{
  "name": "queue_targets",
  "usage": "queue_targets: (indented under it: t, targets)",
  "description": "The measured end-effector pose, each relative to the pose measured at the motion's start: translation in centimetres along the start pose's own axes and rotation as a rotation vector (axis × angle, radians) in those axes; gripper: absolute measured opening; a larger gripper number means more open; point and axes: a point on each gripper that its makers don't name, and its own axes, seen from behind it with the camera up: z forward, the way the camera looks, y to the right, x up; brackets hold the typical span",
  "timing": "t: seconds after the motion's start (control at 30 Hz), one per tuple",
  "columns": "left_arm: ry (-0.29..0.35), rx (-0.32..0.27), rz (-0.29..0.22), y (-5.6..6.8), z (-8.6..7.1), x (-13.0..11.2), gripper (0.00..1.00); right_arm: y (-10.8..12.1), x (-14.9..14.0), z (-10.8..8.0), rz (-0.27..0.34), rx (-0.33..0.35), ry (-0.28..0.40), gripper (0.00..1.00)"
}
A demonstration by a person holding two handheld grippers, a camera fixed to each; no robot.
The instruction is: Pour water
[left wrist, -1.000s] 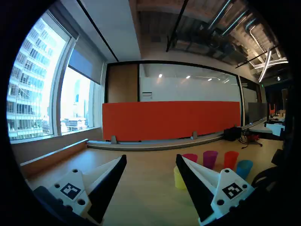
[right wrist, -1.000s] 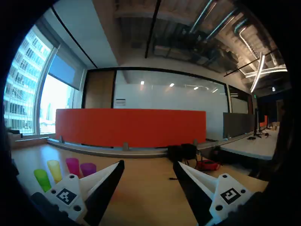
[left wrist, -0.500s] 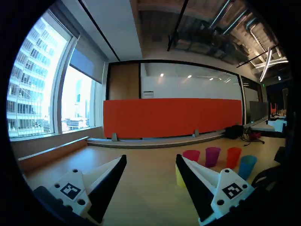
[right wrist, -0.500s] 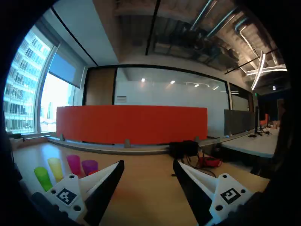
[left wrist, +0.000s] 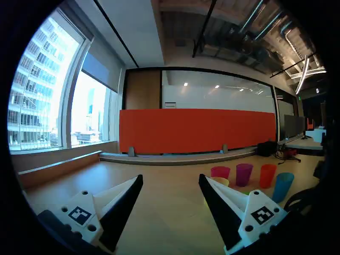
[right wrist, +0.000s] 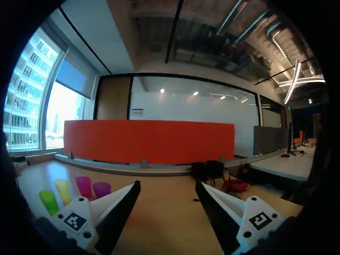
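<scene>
The left gripper (left wrist: 170,177) hangs over a light wooden bench (left wrist: 170,221); its two white and black fingers (left wrist: 121,204) stand wide apart; it is let go and holds nothing. On the bench, off to the right in the left gripper view, small cups stand upright in a row: a pink plastic cup (left wrist: 220,172), a purple plastic cup (left wrist: 244,174), an orange plastic cup (left wrist: 267,175) and a blue plastic cup (left wrist: 283,186); a yellow plastic cup (left wrist: 222,181) peeks out just behind the right finger. The cups are well short of the bench's far edge, where a long orange wall panel (left wrist: 195,129) stands.

The right gripper (right wrist: 167,183) is spread wide too, with nothing in it; in the right gripper view a green plastic cup (right wrist: 49,202) stands at the left side of the bench, then the yellow, pink and purple cups beside it; the purple one is near the left finger. I cannot tell if any cup has water in it.
</scene>
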Motion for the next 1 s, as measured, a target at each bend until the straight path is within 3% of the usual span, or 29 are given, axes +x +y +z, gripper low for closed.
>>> queue_targets:
  t: [0.37,1.0]
  targets:
    - [-0.011,-0.009,-0.002,-0.7,0.2,-1.1,0.98,-1.1,0.7,0.0,-0.016,0.012,0.003,1.0]
    - [-0.057,-0.02,0.004,-0.7,0.8,-2.4,0.98,-1.4,0.7,0.0,-0.026,0.02,0.003,1.0]
